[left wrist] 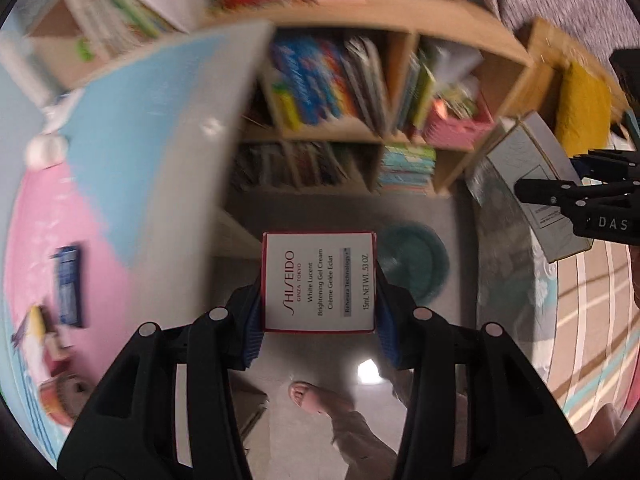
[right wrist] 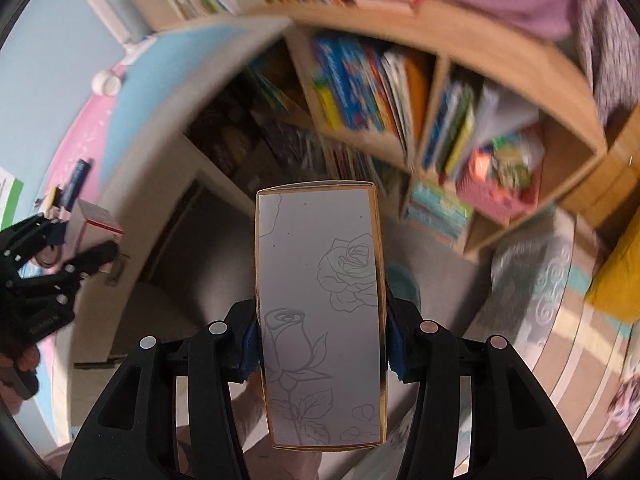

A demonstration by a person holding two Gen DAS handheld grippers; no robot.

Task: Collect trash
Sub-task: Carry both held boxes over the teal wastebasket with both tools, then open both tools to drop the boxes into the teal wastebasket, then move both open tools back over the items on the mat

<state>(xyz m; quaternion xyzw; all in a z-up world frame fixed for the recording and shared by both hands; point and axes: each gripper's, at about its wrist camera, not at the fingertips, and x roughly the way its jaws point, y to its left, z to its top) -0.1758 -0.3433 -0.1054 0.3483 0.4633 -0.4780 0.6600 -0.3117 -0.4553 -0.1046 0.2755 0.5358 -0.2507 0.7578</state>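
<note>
My left gripper (left wrist: 318,312) is shut on a small white Shiseido cream box (left wrist: 319,282) with red edges, held in the air above the floor. My right gripper (right wrist: 322,344) is shut on a tall grey box (right wrist: 320,312) with rose drawings and gold edges. The right gripper and its grey box (left wrist: 532,184) show at the right of the left wrist view. The left gripper and the Shiseido box (right wrist: 94,226) show at the left of the right wrist view. A teal round bin (left wrist: 412,264) sits on the floor below the Shiseido box.
A wooden bookshelf (left wrist: 400,32) full of books stands ahead. A desk (left wrist: 120,160) with a pink and blue top is at the left, with a blue packet (left wrist: 70,284) on it. A patterned rug (left wrist: 580,300) and a yellow cushion (left wrist: 584,112) lie at the right. A person's foot (left wrist: 308,396) is below.
</note>
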